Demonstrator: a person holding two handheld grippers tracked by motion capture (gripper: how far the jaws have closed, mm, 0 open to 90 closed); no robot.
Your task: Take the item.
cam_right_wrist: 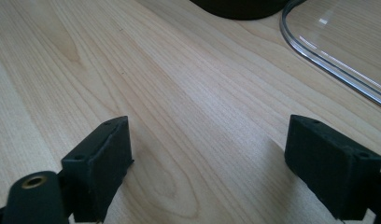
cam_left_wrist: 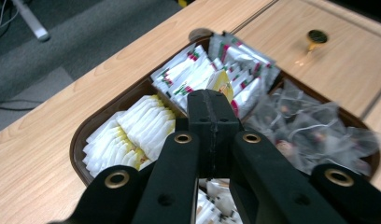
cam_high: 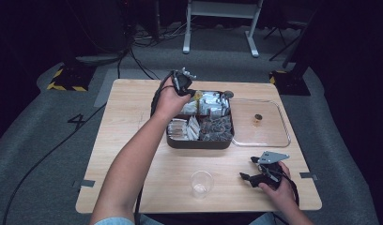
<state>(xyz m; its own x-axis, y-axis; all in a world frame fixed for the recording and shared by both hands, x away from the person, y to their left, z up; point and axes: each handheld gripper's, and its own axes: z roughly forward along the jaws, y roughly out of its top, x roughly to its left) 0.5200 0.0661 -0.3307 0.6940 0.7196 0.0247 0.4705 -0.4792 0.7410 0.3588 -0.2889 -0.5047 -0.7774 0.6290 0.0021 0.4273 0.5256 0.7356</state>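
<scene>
A dark brown compartment box (cam_high: 199, 143) (cam_left_wrist: 79, 140) stands mid-table with white sachets (cam_left_wrist: 132, 126), red-and-green printed sachets (cam_left_wrist: 188, 74) and clear mesh tea bags (cam_left_wrist: 310, 126) in it. Above its far left compartment hangs my left gripper (cam_high: 196, 93) (cam_left_wrist: 209, 99), its jaws pressed together on the edge of a yellow-and-white sachet (cam_left_wrist: 222, 82) (cam_high: 198, 95). My right gripper (cam_high: 248, 168) (cam_right_wrist: 207, 154) rests near the table's front right edge, open, with only bare wood between its jaws.
A clear plastic lid (cam_high: 274, 137) (cam_right_wrist: 338, 65) lies right of the box, a small gold-and-black knob (cam_high: 258, 120) (cam_left_wrist: 315, 38) on it. A clear plastic cup (cam_high: 201, 183) stands near the front edge between my arms. Bare wooden tabletop (cam_high: 128, 140) stretches left of the box.
</scene>
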